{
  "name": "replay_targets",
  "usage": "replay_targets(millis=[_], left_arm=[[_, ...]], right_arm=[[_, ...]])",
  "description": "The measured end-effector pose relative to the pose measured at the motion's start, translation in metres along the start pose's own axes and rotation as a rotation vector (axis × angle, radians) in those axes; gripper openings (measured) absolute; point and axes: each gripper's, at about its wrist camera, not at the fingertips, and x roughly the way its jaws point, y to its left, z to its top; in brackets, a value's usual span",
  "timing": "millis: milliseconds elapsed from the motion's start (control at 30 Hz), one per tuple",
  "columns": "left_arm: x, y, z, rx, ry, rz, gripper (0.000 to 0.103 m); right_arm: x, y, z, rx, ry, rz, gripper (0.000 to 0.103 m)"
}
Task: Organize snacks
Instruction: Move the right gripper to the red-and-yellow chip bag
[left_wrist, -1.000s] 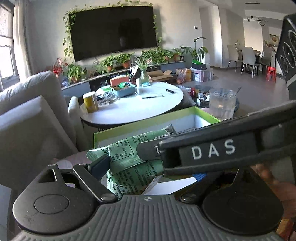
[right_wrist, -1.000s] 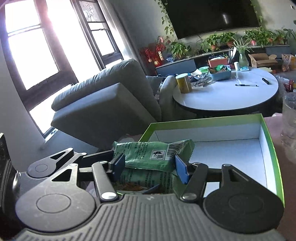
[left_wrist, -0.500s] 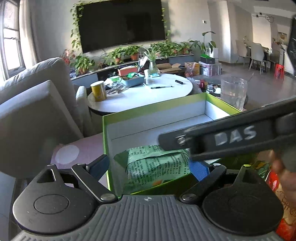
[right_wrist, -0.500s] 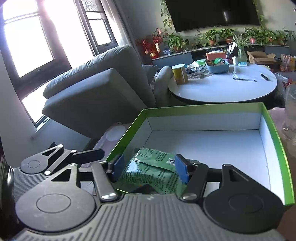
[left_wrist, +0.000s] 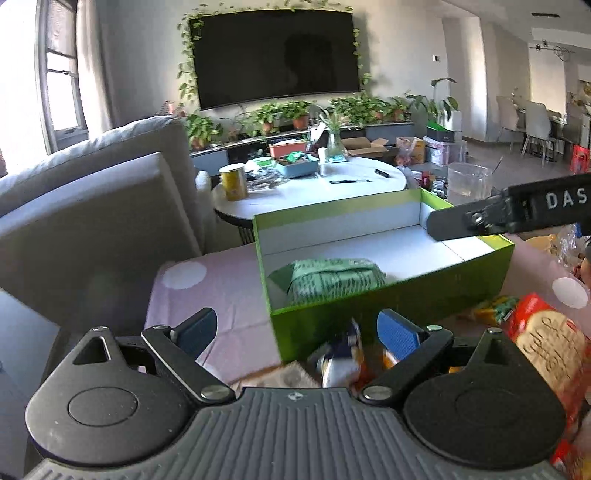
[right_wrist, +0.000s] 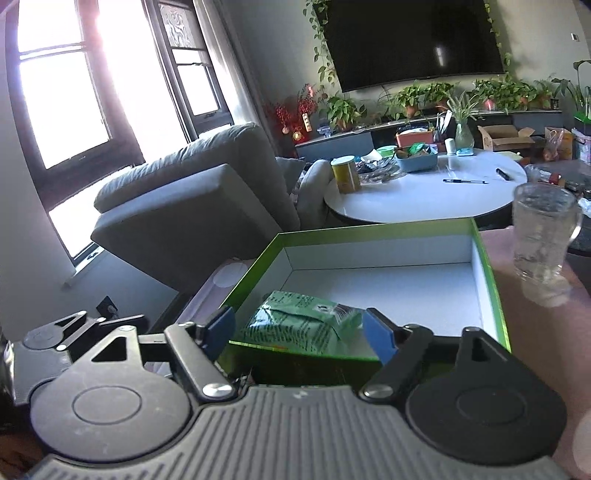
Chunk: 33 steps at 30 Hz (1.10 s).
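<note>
We read only one clear word, "DAS", in white capitals on the black arm of the right gripper (left_wrist: 517, 218) crossing the left wrist view. The green snack packet (left_wrist: 328, 278) carried fine print and a small square symbol, too small to read. Large lettering on the red-and-tan packet (left_wrist: 550, 354) was too blurred.

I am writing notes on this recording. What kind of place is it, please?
Most likely a home living room: a large wall television with a row of potted plants under it, a grey sofa, and a round white table. Dining chairs stand farther back.
</note>
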Motion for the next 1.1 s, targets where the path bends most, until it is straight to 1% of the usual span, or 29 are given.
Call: replay_targets(millis=[100,333,467,567,667,767,833,900,1067,1100], left_arm=[[-0.018,0.002,-0.011,-0.034,0.0,-0.003,0.094],[-0.052,-0.002,-0.042,-0.074,0.012,-0.006,0.094],[-0.066,-0.01,-0.059,-0.064,0.044,-0.021,0.094],[-0.076,-0.018,-0.07,-0.044,0.051,-0.031,0.094],[-0.082,-0.025,-0.08,-0.026,0.066,-0.056,0.094],[-0.082,-0.031,-0.087,-0.008,0.088,-0.046,0.094],[-0.083,-0.034,-0.091,-0.002,0.097,-0.035,0.094],[-0.084,-0.033,-0.095,-0.002,0.105,-0.032,0.094],[-0.086,-0.033,-0.102,0.0,0.109,-0.055,0.094],[-0.085,-0.033,-0.103,0.003,0.104,-0.062,0.09]], right_arm=[[-0.011,0.001,-0.005,0.002,-0.01,-0.003,0.062],[-0.031,0.006,-0.022,-0.026,-0.001,0.01,0.062],[-0.036,0.012,-0.032,-0.043,0.011,0.018,0.062],[-0.037,0.016,-0.038,-0.045,0.025,0.024,0.062],[-0.042,0.021,-0.044,-0.056,0.031,0.029,0.062],[-0.044,0.026,-0.049,-0.073,0.04,0.039,0.062],[-0.042,0.031,-0.053,-0.085,0.058,0.053,0.062],[-0.037,0.039,-0.06,-0.102,0.096,0.076,0.062],[-0.03,0.054,-0.073,-0.157,0.14,0.092,0.062],[-0.029,0.055,-0.074,-0.156,0.144,0.094,0.062]])
